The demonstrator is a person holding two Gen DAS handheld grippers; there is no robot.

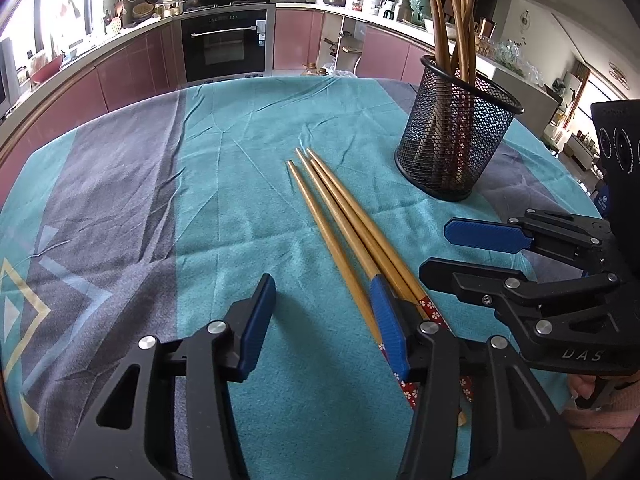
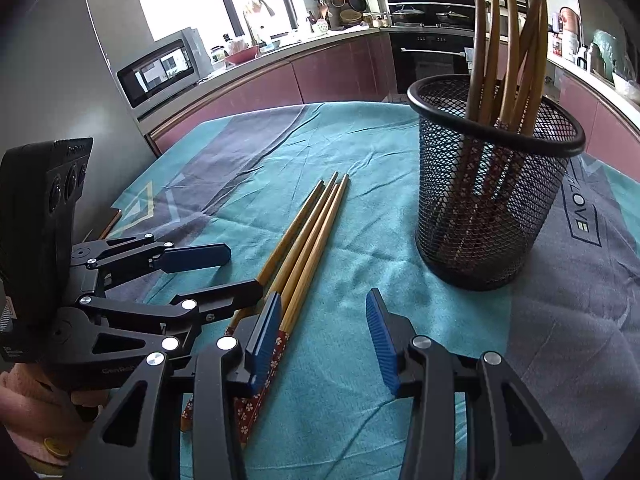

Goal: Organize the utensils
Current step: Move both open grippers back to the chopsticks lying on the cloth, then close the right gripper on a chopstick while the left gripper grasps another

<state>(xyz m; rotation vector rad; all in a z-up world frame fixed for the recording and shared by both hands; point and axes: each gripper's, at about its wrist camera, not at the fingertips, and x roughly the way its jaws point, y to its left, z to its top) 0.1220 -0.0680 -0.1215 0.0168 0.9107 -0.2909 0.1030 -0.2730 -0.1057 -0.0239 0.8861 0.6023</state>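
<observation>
Both grippers hang low over the tablecloth (image 1: 248, 128), jaws spread wide and holding nothing. From the left wrist view, the left gripper (image 1: 324, 320) fills the bottom of the frame, its right-hand pad over the patterned ends of the loose chopsticks (image 1: 340, 216), which run up toward centre. The right gripper (image 1: 460, 248) sits at the right edge, just beside them. Upper right stands the mesh holder (image 1: 456, 136), upright, with more chopsticks (image 1: 440, 24) leaning inside it.

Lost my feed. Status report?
Both hand-held grippers, left and right, open, empty. Loose chopsticks flat on cloth. Mesh holder upright. Nothing blocking.
</observation>
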